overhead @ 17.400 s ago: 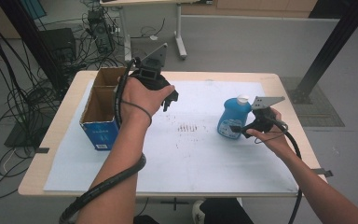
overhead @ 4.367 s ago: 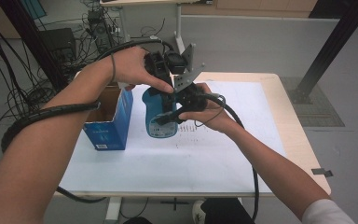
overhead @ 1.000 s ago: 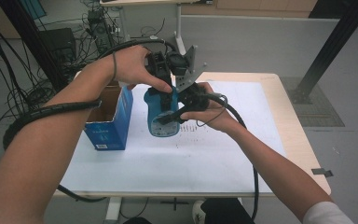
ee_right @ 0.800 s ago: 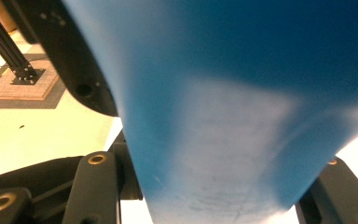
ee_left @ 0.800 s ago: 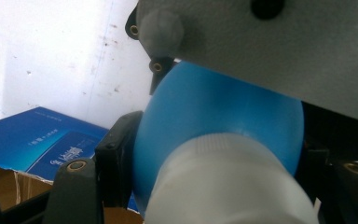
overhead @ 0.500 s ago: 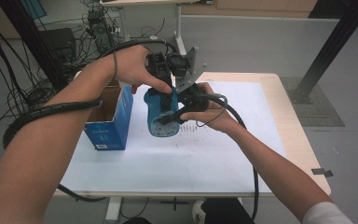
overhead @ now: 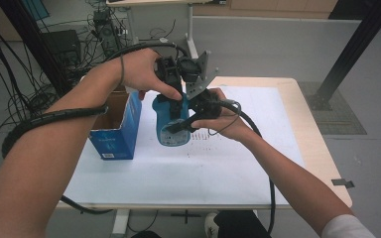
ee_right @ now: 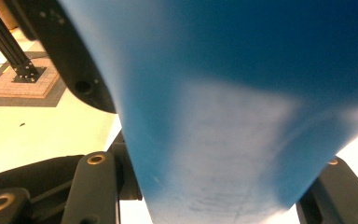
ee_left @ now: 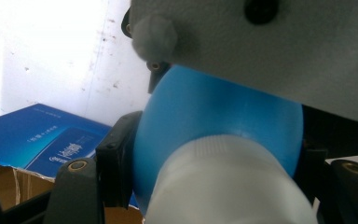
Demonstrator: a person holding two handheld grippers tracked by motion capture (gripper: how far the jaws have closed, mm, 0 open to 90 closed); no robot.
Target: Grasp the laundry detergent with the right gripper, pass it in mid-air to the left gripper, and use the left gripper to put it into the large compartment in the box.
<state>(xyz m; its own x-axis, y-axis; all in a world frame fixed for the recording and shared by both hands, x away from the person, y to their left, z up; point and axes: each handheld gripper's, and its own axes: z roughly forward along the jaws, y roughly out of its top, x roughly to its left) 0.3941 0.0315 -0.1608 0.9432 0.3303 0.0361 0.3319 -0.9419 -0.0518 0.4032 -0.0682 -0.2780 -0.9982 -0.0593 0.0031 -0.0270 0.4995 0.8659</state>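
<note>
A blue bottle (overhead: 171,126) with a white cap (ee_left: 228,182) is held tilted above the table, just right of the box. My left gripper (overhead: 172,96) comes from above and is shut on the bottle's shoulder (ee_left: 214,116) beside the cap, one jaw on each side. My right gripper (overhead: 188,121) is shut on the bottle's body (ee_right: 223,93) from the right. In the left gripper view my left gripper (ee_left: 214,158) has the other gripper's grey plate (ee_left: 284,46) close overhead. My right gripper (ee_right: 223,186) has the blue body pressed between its jaws.
An open blue cardboard box (overhead: 116,129) stands at the table's left, also low left as the blue box (ee_left: 51,144) in the left gripper view. A white sheet (overhead: 228,163) covers the wooden table (overhead: 322,148). Cables trail off the front and left edges.
Since the earliest frame the bottle went from the table's right side to beside the box, and my left gripper took its top. Over the last second nothing visibly moved.
</note>
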